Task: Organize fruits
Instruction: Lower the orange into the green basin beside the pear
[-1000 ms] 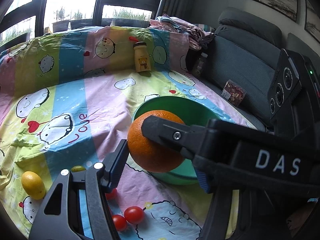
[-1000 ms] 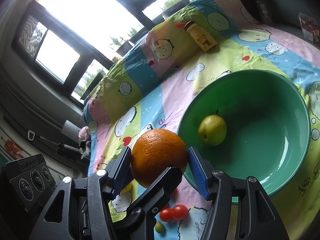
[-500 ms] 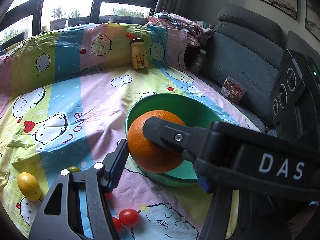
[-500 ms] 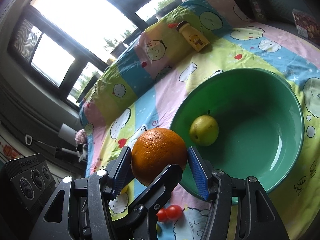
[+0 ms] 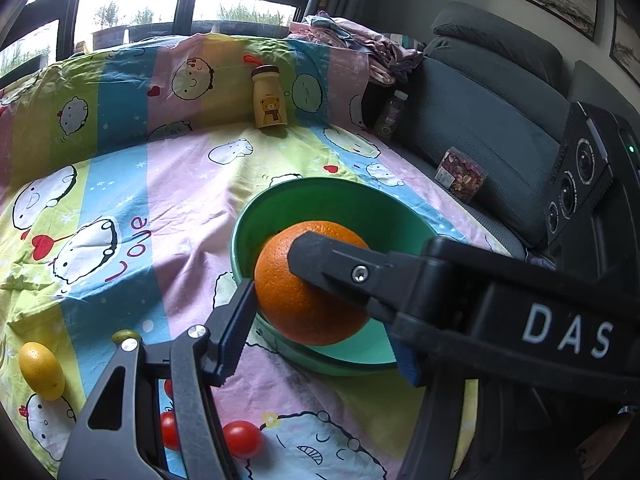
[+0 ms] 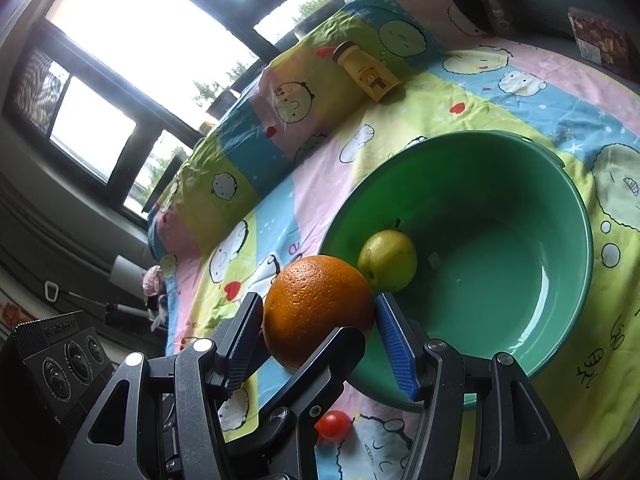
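Observation:
Both grippers are shut on one large orange (image 5: 308,292), also seen in the right wrist view (image 6: 316,308), held above the near rim of a green bowl (image 5: 340,204). My left gripper (image 5: 320,312) holds it from one side, my right gripper (image 6: 320,320) crosses it from the other. The bowl (image 6: 520,208) holds a yellow-green pear (image 6: 390,258). On the cartoon bedsheet lie a lemon (image 5: 40,370), a small green fruit (image 5: 125,336) and cherry tomatoes (image 5: 242,438), one showing in the right wrist view (image 6: 334,426).
A yellow bear bottle (image 5: 269,98) stands at the back of the sheet (image 5: 120,184). A grey sofa (image 5: 500,128) is at the right with a snack packet (image 5: 460,174) and a small bottle (image 5: 390,114). Folded clothes (image 5: 360,48) lie behind.
Both grippers have carried the orange forward, over the bowl's near rim. The bowl and pear look closer and lower in both views.

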`<state>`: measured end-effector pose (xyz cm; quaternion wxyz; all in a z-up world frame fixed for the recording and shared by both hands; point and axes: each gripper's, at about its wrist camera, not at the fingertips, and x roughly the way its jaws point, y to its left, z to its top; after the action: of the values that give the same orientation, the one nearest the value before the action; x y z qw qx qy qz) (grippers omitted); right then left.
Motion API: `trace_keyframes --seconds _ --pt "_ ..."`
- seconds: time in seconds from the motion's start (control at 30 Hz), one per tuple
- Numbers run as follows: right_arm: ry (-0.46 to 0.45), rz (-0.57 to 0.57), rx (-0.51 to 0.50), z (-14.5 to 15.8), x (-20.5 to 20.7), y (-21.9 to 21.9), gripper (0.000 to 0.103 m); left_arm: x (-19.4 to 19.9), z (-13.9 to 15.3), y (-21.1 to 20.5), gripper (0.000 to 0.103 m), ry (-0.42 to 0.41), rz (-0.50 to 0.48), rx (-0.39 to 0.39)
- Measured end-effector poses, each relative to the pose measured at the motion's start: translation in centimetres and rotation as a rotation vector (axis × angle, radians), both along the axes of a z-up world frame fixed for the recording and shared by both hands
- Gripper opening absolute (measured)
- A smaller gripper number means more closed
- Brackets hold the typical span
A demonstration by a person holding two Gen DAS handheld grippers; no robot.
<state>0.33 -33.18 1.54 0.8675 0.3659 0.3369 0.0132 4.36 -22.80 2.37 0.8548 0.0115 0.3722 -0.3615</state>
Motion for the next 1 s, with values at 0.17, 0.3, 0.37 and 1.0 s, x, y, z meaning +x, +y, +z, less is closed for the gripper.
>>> trace_keyframes --seconds 0.17,0.3,0.37,1.0 --pt "0.019 -0.012 0.003 -0.3 -0.1 -0.3 0.062 0.1 -0.4 -0.5 0.062 0.017 -0.003 0.002" --pt "0.033 -0.022 0.002 -0.5 -0.1 -0.6 0.062 0.2 -0.7 -0.7 0.062 0.032 -0.007 -0.002" --pt "0.041 -0.025 0.003 -0.6 -0.1 -0.7 0.062 0.2 -0.8 -0.8 0.062 0.04 -0.008 -0.001" --pt "0.082 -0.046 -0.013 -1.1 0.2 -1.2 0.062 0.7 -1.6 -1.7 0.062 0.078 -0.003 0.006"
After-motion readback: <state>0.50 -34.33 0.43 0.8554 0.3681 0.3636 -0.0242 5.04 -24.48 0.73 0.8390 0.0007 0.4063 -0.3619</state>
